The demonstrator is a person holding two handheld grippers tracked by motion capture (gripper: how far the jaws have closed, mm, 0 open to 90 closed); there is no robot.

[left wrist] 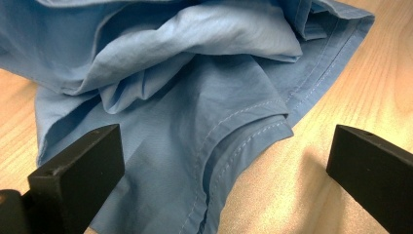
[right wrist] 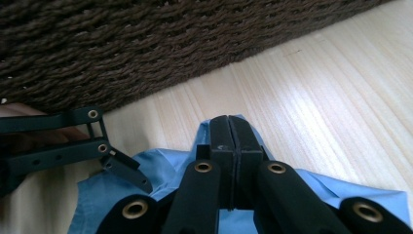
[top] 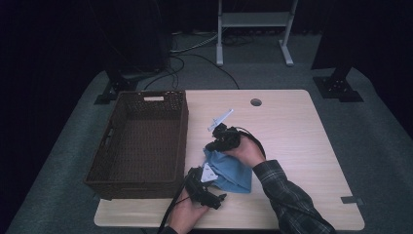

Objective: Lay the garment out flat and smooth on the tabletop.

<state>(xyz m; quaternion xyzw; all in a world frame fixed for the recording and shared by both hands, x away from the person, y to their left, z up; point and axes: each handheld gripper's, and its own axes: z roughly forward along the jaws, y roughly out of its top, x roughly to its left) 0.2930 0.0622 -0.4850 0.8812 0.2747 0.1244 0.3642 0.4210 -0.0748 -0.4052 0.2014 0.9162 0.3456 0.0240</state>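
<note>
A lab or recording studio is suggested: black curtains (top: pixel 44 44), a metal stand (top: pixel 253 29), floor cables (top: pixel 195 58) beyond the tabletop's (top: pixel 292 146) far edge.

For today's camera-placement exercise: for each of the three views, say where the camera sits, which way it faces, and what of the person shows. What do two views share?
High view: above the table, looking forward and down at the wicker basket, both forearms and hands.
Left gripper view: rides the left gripper, facing the blue cloth between open jaws.
Right gripper view: rides the right gripper, shut on the cloth's edge, facing the basket.
Shared: the cloth on the table.
</note>
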